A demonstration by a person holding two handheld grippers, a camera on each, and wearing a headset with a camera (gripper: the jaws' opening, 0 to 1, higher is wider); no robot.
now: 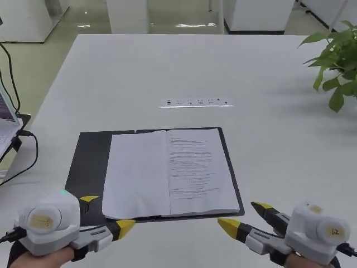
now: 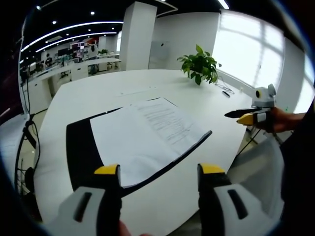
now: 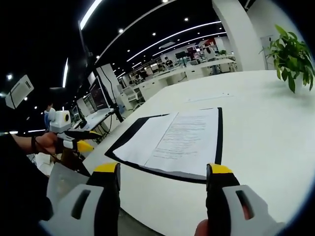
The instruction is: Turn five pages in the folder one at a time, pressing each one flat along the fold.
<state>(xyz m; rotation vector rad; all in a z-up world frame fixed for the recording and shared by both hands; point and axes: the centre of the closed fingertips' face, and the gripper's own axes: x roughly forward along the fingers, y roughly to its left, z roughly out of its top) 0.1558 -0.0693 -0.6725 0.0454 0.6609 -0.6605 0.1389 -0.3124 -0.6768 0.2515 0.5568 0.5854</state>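
Note:
A black folder (image 1: 89, 167) lies open on the white table (image 1: 184, 67), with a blank white page (image 1: 136, 173) on its left and a printed page (image 1: 195, 170) on its right. My left gripper (image 1: 107, 214) hovers open at the folder's near left corner, touching nothing. My right gripper (image 1: 244, 216) hangs open just beyond the near right corner. In the left gripper view the folder (image 2: 81, 152) lies ahead of my open left gripper (image 2: 160, 172). In the right gripper view my open right gripper (image 3: 162, 169) faces the folder (image 3: 172, 140).
A white socket strip (image 1: 195, 103) is set into the table behind the folder. A potted green plant (image 1: 337, 61) stands at the far right. A laptop (image 1: 4, 120) with black cables (image 1: 25, 151) sits at the left edge.

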